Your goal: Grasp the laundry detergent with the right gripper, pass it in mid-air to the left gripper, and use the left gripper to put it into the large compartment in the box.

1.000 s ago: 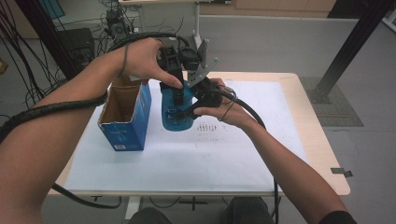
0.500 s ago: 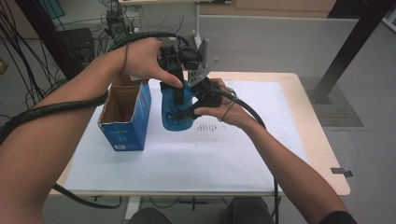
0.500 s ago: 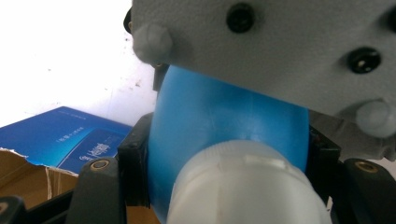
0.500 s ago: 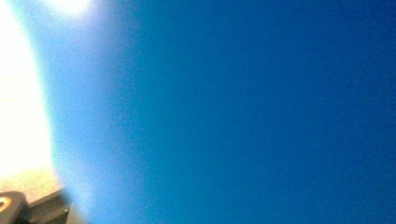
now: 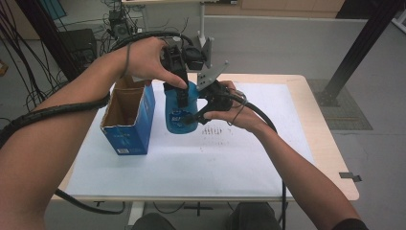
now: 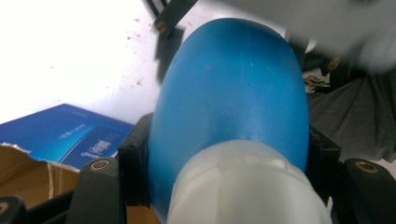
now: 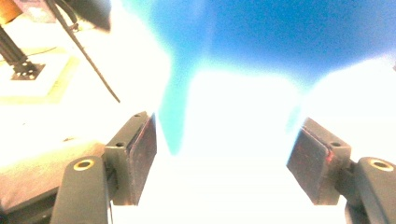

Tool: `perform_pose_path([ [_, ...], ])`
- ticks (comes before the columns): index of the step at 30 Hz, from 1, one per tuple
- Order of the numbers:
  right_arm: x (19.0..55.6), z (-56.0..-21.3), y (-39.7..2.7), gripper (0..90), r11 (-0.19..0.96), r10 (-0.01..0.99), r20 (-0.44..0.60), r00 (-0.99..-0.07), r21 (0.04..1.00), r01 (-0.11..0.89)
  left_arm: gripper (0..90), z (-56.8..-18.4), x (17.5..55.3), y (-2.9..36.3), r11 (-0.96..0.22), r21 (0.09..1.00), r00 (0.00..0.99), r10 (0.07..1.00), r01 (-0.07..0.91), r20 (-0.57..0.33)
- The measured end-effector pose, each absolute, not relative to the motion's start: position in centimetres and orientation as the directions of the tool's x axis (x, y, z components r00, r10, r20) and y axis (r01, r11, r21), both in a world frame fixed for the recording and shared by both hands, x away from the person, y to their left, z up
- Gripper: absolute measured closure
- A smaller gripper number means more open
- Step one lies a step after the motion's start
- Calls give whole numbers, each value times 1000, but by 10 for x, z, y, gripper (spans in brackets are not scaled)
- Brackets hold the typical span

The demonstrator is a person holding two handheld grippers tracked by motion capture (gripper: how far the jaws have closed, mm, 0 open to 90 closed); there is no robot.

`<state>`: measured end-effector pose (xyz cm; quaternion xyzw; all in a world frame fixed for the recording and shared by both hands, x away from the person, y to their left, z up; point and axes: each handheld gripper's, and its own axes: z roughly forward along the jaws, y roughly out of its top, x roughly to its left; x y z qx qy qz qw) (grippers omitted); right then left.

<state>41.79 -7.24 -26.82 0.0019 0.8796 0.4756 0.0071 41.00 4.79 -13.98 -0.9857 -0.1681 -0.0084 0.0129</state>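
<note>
On the white-covered table (image 5: 249, 163), my left gripper (image 5: 181, 98) clamps the blue bottle's (image 5: 178, 112) neck from above, bottle upright, held just right of the open box (image 5: 128, 120). My right gripper (image 5: 198, 115), jaws wide, sits at its right side.

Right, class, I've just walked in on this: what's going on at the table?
A person works at a table with a gripper in each hand. The left gripper is clamped from above on a blue bottle, just below its white cap. The right gripper comes at the bottle's side, jaws open. An open blue box stands beside the bottle.
</note>
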Motion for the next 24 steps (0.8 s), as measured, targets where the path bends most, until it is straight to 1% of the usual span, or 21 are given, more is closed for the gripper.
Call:
perform_pose_path([
  [1, 418, -269, -76, 277, 550, 19, -3, -1000, 835, 8, 367, -139, 410, 49, -942, -21, 942, 335, 336, 23],
  [3, 418, -271, -82, 178, 559, 55, 23, -998, 828, 50, 367, -137, 411, 51, -938, -20, 938, 346, 347, 27],
  [5, 419, -274, -89, 113, 577, 95, 63, -994, 810, 106, 367, -134, 413, 53, -930, -18, 930, 365, 366, 37],
  [6, 420, -276, -94, 38, 585, 110, 87, -990, 799, 135, 367, -133, 413, 54, -926, -15, 926, 375, 376, 39],
  [7, 418, -278, -97, 2, 596, 119, 80, -990, 791, 136, 367, -131, 414, 55, -923, -13, 923, 384, 384, 41],
  [9, 411, -279, -107, 22, 615, 146, 9, -989, 782, 98, 367, -128, 416, 59, -912, -6, 911, 410, 411, 42],
  [10, 408, -280, -112, 20, 617, 160, -3, -987, 781, 97, 367, -126, 416, 60, -905, -1, 904, 425, 425, 44],
  [12, 407, -280, -123, 23, 621, 186, 39, -982, 770, 148, 366, -121, 418, 64, -890, 12, 889, 455, 455, 48],
  [18, 400, -279, -153, 25, 679, 285, 1, -958, 705, 203, 366, -100, 424, 77, -838, 40, 835, 546, 544, 66],
  [24, 397, -276, -191, 25, 680, 391, 24, -920, 666, 306, 366, -77, 429, 91, -752, 57, 746, 659, 657, 94],
])
